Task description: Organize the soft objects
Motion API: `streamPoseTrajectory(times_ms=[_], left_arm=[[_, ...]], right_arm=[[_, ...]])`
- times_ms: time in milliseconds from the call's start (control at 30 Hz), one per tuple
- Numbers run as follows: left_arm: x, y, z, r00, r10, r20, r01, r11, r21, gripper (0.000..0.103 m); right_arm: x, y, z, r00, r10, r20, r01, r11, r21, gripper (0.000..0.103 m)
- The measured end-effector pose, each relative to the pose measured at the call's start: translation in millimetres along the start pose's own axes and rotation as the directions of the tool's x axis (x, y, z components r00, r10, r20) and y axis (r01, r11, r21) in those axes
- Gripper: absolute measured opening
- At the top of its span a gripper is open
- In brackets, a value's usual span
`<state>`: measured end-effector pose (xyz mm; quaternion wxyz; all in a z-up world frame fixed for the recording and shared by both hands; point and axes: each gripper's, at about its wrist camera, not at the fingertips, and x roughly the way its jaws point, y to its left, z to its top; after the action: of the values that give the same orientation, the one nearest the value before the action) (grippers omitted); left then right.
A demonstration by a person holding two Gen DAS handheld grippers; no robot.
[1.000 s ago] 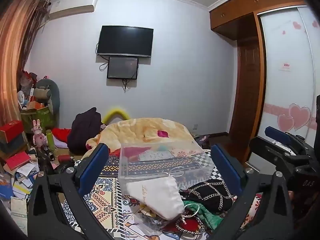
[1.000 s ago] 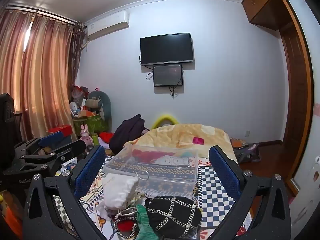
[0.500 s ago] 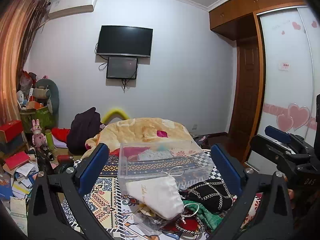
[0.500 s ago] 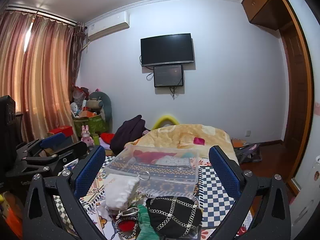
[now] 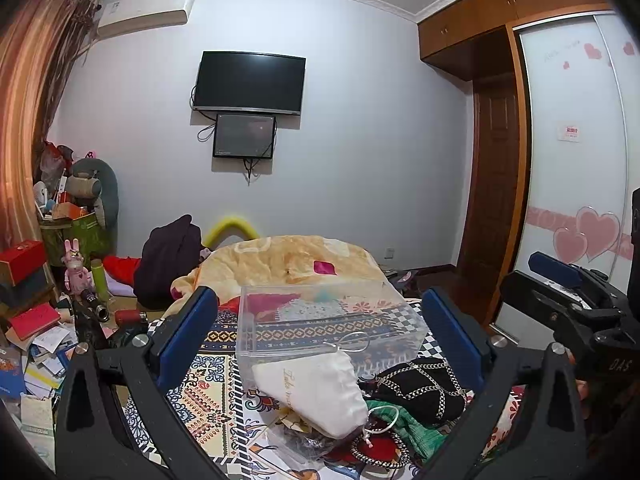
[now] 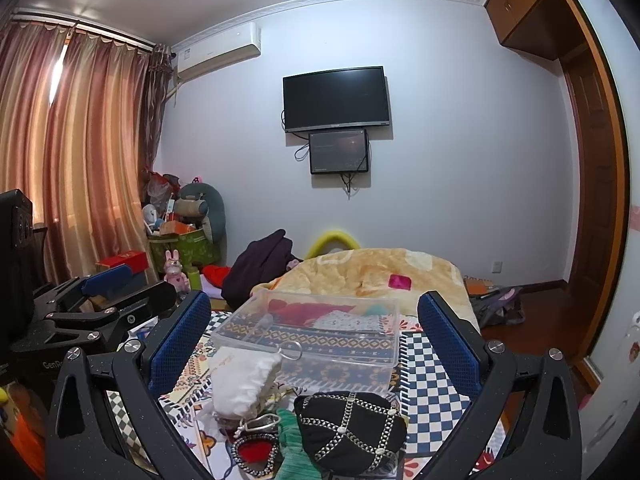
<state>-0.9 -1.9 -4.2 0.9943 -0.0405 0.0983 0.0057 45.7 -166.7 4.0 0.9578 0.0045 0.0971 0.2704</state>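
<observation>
A clear plastic box point(image 5: 320, 320) point(image 6: 316, 332) stands empty on the patterned bedspread point(image 5: 208, 396). In front of it lie a white drawstring pouch point(image 5: 316, 392) point(image 6: 244, 380), a black chain-trimmed pouch point(image 5: 424, 388) point(image 6: 352, 428), a green cloth point(image 5: 412, 428) point(image 6: 292, 444) and a red item with a beaded rim point(image 6: 256, 450). My left gripper point(image 5: 320, 340) is open and empty above the pile. My right gripper point(image 6: 316, 340) is open and empty, to the right of the left one. Each gripper shows at the edge of the other's view.
A yellow blanket point(image 5: 288, 260) is bunched behind the box, with dark clothing point(image 5: 168, 256) to its left. Boxes, books and toys point(image 5: 36, 300) crowd the floor at left. A wardrobe with sliding doors point(image 5: 572, 160) stands at right.
Both grippers have stayed open and almost still; the views have shifted only slightly. Nothing on the bed has moved.
</observation>
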Motion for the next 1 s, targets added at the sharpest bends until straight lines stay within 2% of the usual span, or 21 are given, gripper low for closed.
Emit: streamPoseTrajectory(times_ms=[1000], left_arm=[[2.8, -2.1, -1.0, 1.0, 0.0, 0.0, 0.0, 1.0, 0.003, 0.103]], right_arm=[[-3.1, 2.6, 1.0, 1.0, 0.005, 0.007, -0.005, 1.0, 0.0, 0.103]])
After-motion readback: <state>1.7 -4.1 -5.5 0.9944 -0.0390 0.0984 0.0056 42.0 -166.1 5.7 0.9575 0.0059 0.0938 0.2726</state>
